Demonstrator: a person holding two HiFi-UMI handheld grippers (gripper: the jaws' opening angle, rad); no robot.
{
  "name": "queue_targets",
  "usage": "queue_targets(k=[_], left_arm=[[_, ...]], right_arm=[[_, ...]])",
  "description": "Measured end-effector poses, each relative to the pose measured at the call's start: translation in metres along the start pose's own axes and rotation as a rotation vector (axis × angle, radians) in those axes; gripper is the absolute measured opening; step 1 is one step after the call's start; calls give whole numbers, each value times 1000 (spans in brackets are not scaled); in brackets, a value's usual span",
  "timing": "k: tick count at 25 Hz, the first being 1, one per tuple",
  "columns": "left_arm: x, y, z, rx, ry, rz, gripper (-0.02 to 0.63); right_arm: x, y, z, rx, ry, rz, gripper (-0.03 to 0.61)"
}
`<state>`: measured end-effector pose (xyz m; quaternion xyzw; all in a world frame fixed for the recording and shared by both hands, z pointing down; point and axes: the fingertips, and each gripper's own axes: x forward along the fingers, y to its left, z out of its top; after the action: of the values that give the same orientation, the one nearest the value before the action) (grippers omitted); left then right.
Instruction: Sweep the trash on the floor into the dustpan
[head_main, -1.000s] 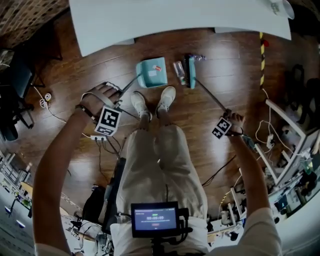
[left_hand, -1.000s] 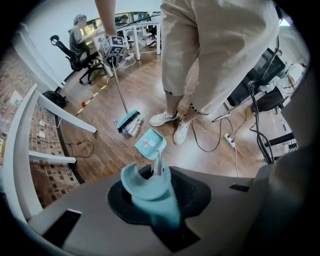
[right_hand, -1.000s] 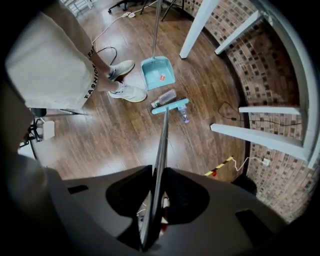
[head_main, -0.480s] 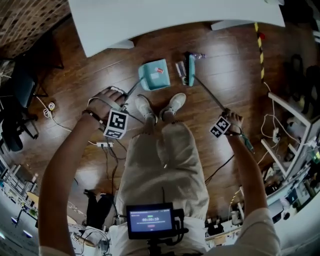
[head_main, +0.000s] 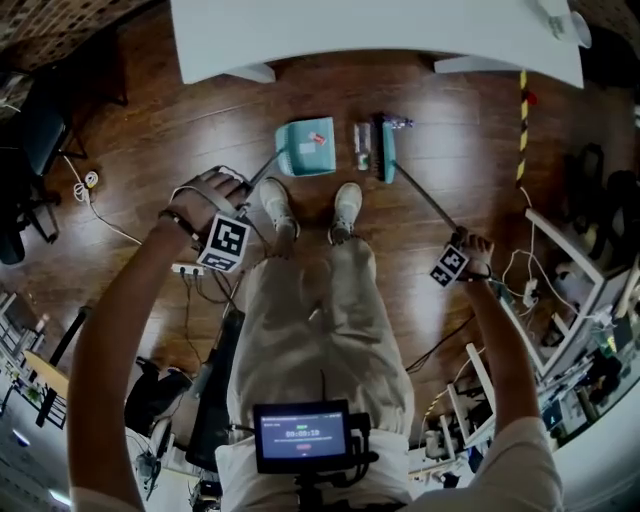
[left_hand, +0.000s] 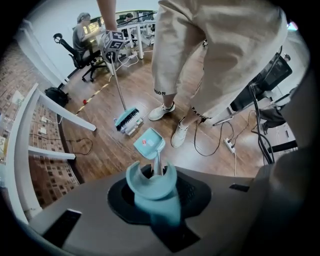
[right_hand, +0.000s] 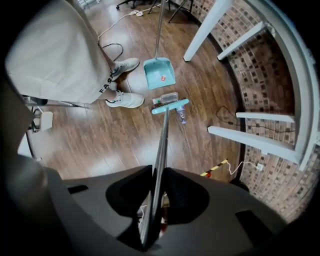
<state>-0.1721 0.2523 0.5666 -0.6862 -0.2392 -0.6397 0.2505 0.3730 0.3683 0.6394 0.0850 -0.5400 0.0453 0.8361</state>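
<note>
Trash lies in two places around the teal dustpan (head_main: 305, 147): a small red-and-white scrap (head_main: 317, 138) rests inside its tray, and a clear plastic bottle (head_main: 362, 146) lies on the wooden floor (head_main: 200, 120) just to the dustpan's right, as the head view shows it. The bottle sits between the dustpan and the teal broom head (head_main: 386, 150), which presses against its far side. A second bottle (head_main: 400, 122) lies beyond the broom head, farther from the dustpan.

The left gripper (left_hand: 152, 192) points straight down, its jaws closed on the teal grip (left_hand: 150, 182) at the top of the dustpan's long handle. The right gripper (right_hand: 159, 187) has its jaws clamped on the thin broom handle (right_hand: 162, 140), which slants down to the broom head on the dustpan's right.

The person's two white shoes (head_main: 346, 205) stand just on the near side of the dustpan. A white table (head_main: 400, 30) stands on its far side.
</note>
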Motion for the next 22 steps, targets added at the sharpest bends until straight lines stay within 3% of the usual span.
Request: queue_targets(k=[4,13,22], left_arm=[[1,-8,11,-4,5,-2,80],[-1,2,18,12,18,8,80],[0,13,12,27,15,-3,80]], right_arm=[[0,5,-7,-65,-25,-4,106],[12,25,-27,-82,-4,47,106],[35,21,-5,-47,7,76,106]])
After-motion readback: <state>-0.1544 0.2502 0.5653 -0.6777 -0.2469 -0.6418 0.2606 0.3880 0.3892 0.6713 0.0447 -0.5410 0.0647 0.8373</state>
